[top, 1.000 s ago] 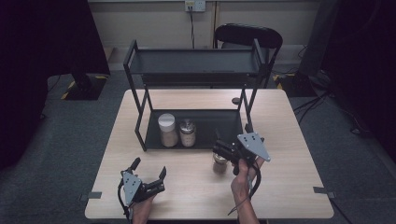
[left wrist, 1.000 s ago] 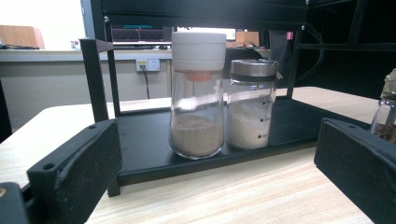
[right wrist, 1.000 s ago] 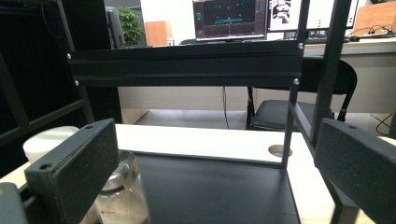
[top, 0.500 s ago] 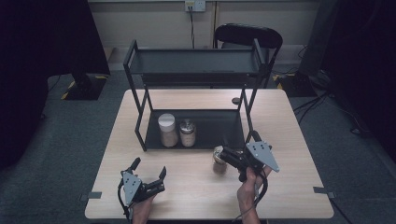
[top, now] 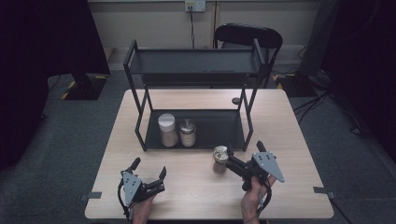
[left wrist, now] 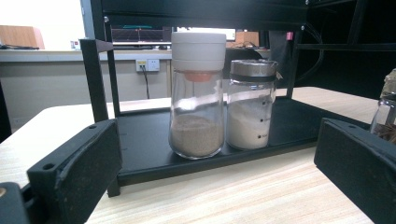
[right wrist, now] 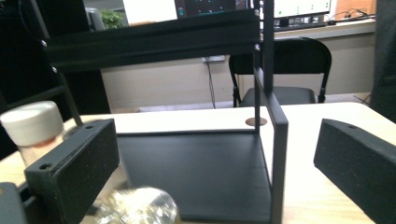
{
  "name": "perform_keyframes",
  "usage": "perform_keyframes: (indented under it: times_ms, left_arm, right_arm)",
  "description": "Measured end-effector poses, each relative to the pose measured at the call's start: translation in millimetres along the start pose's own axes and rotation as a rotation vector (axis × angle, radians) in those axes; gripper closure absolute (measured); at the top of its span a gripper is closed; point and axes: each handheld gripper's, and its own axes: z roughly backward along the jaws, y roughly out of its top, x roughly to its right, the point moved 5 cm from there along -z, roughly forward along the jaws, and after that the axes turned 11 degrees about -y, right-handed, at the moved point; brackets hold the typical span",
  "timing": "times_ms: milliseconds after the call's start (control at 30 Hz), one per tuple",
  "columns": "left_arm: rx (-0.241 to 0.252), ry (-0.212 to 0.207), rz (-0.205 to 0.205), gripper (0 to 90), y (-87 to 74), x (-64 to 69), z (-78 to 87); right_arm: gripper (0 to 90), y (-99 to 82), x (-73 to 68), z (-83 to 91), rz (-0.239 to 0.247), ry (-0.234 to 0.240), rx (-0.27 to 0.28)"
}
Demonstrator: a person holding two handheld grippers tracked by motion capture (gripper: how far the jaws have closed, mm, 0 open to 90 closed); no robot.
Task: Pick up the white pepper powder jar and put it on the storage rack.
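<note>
Black, padded, two in number: the left tongs (top: pixel 148 178) lie nearest, low over the pale wooden counter (top: pixel 187 196), jaws spread wide with nothing between them, aimed at the rack. Judged idle, parked clear so the other hand has room.

Right tongs (top: pixel 229 159): jaws likewise released, set wide apart in the right gripper view. Just beyond their tips, at the lower left of that view, stands a metal-capped spice jar (top: pixel 220 158), upright on the counter in front of the rack's open side. Whether a jaw touches the jar cannot be told; it is not clamped. Judged the item in hand, standing at the rack's threshold.

Farther on, ahead of both tongs: a black two-tier metal rack (top: pixel 194 129). Its lower tray holds, ahead of the left tongs, a white-lidded glass jar (left wrist: pixel 196 95) of brown powder and, just beside it, a steel-capped glass shaker (left wrist: pixel 251 105) of white powder. Both upright, grouped at one end, leaving bare tray directly ahead of the right tongs, room enough, by judgement, for one more jar.

Beyond the rack's far post: a small dark round lid or disc (top: pixel 236 100) on the counter. Farthest: a black chair (top: pixel 248 35).
</note>
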Motion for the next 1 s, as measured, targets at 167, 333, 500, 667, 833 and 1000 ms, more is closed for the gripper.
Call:
perform_keyframes:
  times_ms: [167, 333, 500, 667, 833, 1000]
  left_arm:
    - [-0.001, 0.000, -0.001, 0.1, 0.1, 0.1, 0.0]
    - [-0.001, 0.000, -0.001, 0.1, 0.1, 0.0, 0.0]
    - [0.001, 0.000, 0.000, 0.1, -0.1, 0.0, 0.0]
    - [0.000, 0.000, 0.000, 0.0, 0.0, 0.0, 0.0]
    - [0.001, 0.000, 0.000, 0.0, -0.1, 0.0, 0.0]
    - [0.000, 0.000, -0.001, 0.0, 0.0, 0.0, 0.0]
  right_arm:
    - [0.0, -10.3, 4.0, 1.4, 0.001, -0.017, -0.013]
    - [0.0, -17.3, 7.0, 3.3, 0.006, -0.034, -0.018]
    - [0.0, -27.6, 9.5, 6.7, -0.006, -0.049, 0.001]
    - [0.0, -37.1, 10.9, 8.5, 0.000, -0.059, -0.001]
    - [0.0, -50.4, 11.3, 8.7, 0.025, -0.068, -0.002]
    - [0.0, -60.5, 15.3, 7.1, 0.017, -0.078, -0.021]
